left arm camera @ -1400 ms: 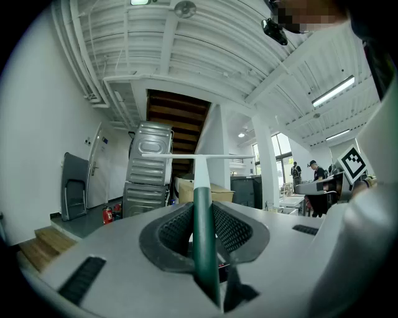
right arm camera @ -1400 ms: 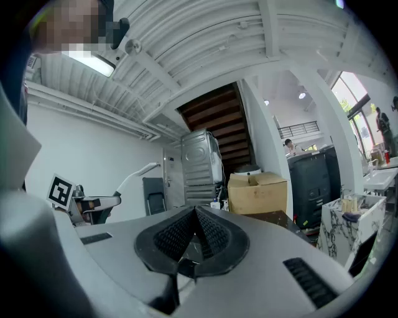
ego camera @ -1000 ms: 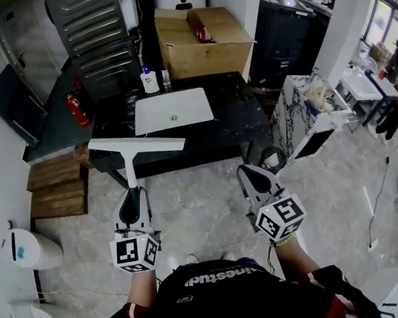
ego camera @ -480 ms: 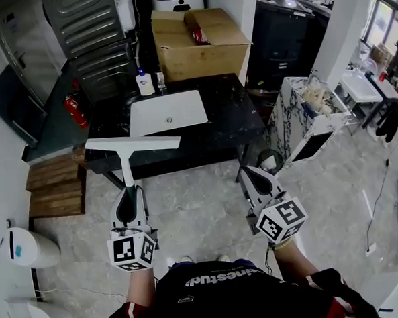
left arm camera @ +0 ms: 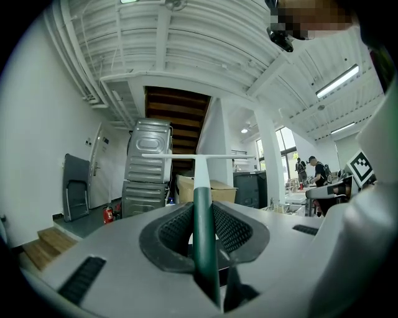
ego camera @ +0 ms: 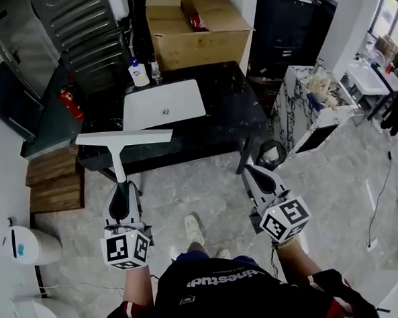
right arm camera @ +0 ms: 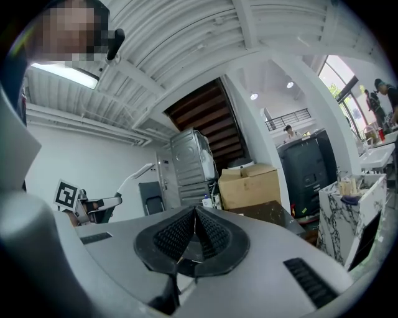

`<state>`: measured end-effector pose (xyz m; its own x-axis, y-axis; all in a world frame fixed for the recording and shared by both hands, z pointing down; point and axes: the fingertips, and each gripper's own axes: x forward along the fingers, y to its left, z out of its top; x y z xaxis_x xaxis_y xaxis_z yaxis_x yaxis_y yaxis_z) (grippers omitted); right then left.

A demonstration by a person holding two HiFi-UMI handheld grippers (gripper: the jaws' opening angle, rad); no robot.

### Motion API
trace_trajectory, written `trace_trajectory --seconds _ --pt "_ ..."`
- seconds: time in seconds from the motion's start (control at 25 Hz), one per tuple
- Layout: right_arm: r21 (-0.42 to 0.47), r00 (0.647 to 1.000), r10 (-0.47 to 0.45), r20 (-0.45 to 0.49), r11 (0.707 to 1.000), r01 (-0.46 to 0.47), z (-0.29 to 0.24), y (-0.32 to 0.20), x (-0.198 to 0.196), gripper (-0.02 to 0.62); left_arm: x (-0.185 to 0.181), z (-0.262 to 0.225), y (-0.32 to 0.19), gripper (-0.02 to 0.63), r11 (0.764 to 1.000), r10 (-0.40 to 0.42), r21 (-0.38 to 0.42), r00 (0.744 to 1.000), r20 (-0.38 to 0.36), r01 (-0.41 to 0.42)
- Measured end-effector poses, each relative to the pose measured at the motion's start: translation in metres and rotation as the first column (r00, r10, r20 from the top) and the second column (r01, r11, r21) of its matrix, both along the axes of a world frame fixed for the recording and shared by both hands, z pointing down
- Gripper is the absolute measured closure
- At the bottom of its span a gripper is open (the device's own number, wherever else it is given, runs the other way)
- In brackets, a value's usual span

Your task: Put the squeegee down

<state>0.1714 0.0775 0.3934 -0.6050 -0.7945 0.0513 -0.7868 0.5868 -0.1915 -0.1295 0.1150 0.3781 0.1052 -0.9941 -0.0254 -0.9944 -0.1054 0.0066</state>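
The squeegee has a long white blade (ego camera: 124,137) and a white stem that runs into a dark green handle. My left gripper (ego camera: 122,193) is shut on that handle and holds it level. From the head view the blade hangs in front of the black table's (ego camera: 230,123) front left edge. In the left gripper view the green handle (left arm camera: 203,230) runs between the pads, with the blade (left arm camera: 198,156) across the far end. My right gripper (ego camera: 257,177) is shut with nothing in it, to the right over the floor; its pads (right arm camera: 194,218) meet.
A white sink basin (ego camera: 163,103) is set in the table, with a soap bottle (ego camera: 139,74) behind it. A cardboard box (ego camera: 197,24) stands at the back. Wooden steps (ego camera: 52,184), a fire extinguisher (ego camera: 70,102) and a white bin (ego camera: 29,246) are on the left. A marble cabinet (ego camera: 303,108) is on the right.
Both grippers have shifted a little across the floor, the left still holding the squeegee. A shoe has come into view between the arms.
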Motion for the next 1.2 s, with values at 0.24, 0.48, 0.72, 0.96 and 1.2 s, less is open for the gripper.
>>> trace_trajectory --seconds 0.24,0.48,0.72,0.96,1.2 --pt "-0.005 0.999 0.008 -0.046 1.000 -0.009 0.011 -0.071 -0.029 0.557 -0.019 0.017 -0.084 0.506 0.999 0.046 0.004 0.999 -0.010 -0.046" --pt "0.030 0.997 0.029 -0.068 0.999 -0.027 -0.018 -0.160 -0.077 0.557 -0.066 0.015 -0.178 0.507 0.996 0.088 0.004 0.996 -0.025 -0.088" --pt "0.036 0.996 0.052 -0.074 0.998 -0.050 -0.029 -0.210 -0.110 0.557 -0.093 0.007 -0.243 0.507 0.991 0.134 0.024 0.991 -0.026 -0.134" --pt "0.022 0.993 0.069 -0.096 0.997 -0.068 -0.028 -0.247 -0.117 0.557 -0.098 0.010 -0.285 0.507 0.987 0.163 0.021 0.984 -0.067 -0.162" --pt "0.061 0.992 0.094 -0.085 0.994 -0.089 -0.030 -0.290 -0.109 0.557 -0.086 0.012 -0.320 0.507 0.991 0.136 0.011 0.989 -0.055 -0.136"
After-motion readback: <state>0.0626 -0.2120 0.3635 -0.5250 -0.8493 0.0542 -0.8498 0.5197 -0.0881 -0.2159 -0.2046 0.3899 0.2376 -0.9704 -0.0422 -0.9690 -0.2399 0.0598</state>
